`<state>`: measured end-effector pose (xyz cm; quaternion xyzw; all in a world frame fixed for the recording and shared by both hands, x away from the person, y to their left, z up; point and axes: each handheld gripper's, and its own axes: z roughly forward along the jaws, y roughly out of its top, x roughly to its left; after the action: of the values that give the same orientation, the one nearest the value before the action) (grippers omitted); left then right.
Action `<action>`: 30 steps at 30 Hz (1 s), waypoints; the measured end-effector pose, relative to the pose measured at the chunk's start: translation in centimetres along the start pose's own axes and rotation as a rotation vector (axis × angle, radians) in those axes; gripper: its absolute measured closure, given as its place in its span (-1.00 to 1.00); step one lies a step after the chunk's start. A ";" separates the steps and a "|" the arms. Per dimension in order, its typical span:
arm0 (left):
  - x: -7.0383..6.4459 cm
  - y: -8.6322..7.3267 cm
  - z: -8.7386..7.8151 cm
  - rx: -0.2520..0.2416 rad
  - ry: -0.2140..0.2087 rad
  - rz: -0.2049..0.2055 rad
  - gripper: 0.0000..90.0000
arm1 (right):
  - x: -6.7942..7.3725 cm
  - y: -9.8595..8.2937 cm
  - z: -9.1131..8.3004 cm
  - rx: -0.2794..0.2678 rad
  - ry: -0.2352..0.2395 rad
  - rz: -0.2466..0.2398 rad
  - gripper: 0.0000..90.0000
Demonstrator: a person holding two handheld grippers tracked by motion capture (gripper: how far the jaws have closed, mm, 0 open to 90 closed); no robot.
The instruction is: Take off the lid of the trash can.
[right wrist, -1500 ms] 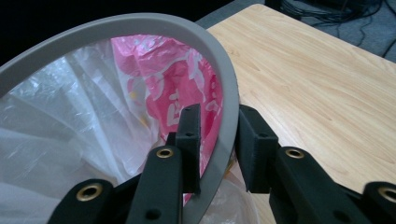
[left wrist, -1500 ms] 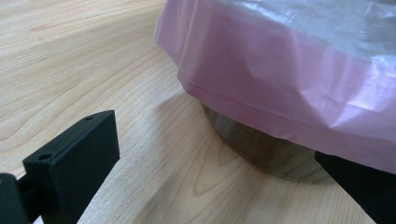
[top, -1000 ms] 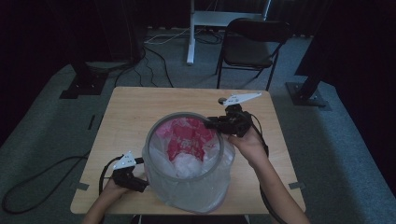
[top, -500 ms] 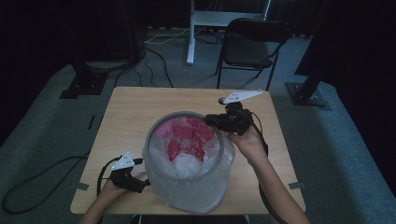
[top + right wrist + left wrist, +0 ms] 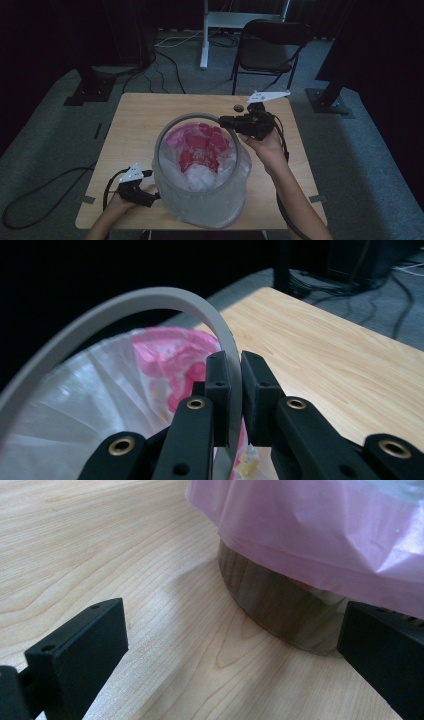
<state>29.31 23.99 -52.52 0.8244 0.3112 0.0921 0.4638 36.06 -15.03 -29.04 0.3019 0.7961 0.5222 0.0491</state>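
The right gripper (image 5: 234, 390) has its jaws clamped across the grey plastic bin rim (image 5: 125, 305), while the wide-open left gripper (image 5: 235, 650) faces the bin's base (image 5: 280, 610) on the desk (image 5: 100, 545).

My right tool (image 5: 233, 390) clamps the grey ring (image 5: 125, 302); pink-and-white bag (image 5: 150, 370) hangs inside it, above the table (image 5: 325, 345).

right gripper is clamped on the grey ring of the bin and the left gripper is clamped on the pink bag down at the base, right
Half right. The right gripper is shut on the grey ring. The left gripper is open, though: in the left gripper view its jaws stand wide apart on either side of the bin's base, with the pink bag above them, not gripped.
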 end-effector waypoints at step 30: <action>0.1 -0.1 0.1 0.005 0.001 -0.004 -1.00 | -3.0 -0.2 -7.7 -0.163 -0.052 0.103 0.86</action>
<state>29.39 24.06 -52.67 0.8249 0.3132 0.0908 0.4617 35.40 -22.86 -26.45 0.3508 0.7327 0.5792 0.0671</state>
